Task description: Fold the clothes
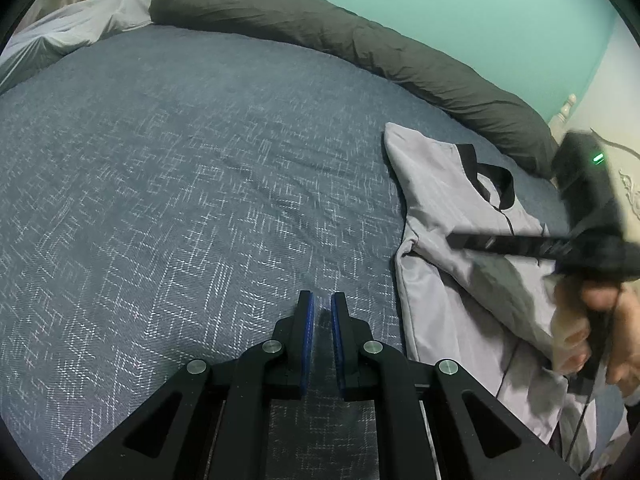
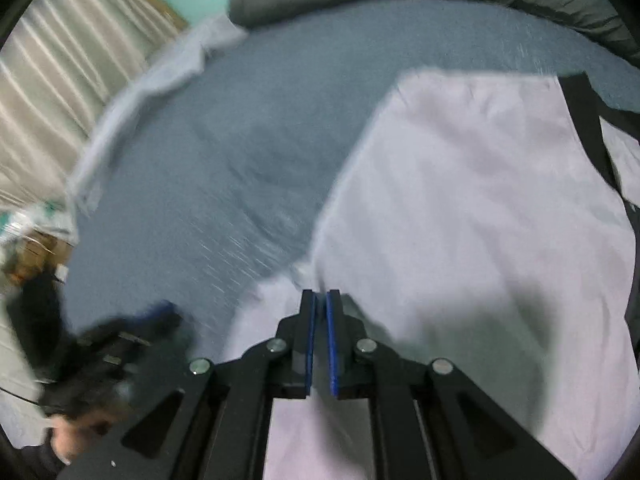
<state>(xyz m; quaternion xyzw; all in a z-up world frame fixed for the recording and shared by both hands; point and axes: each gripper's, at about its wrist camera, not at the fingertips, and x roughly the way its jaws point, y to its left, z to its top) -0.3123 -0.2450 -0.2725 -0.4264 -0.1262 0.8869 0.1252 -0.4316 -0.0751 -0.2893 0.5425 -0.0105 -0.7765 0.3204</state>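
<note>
The bed [image 1: 192,168] is covered with a blue-grey sheet flecked with thin white lines. A long dark grey bolster pillow [image 1: 328,40] lies along its far edge against the green wall, with a pale grey cloth [image 1: 76,28] bunched at the pillow's left end. Nearer than the pillow's right end, a light lavender garment [image 1: 452,248] with black trim lies spread on the sheet

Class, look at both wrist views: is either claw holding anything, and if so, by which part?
Left claw: shut over the bedspread, holding nothing. Right claw: nearly shut above the grey garment; whether fabric is pinched at its tips cannot be told.
</note>
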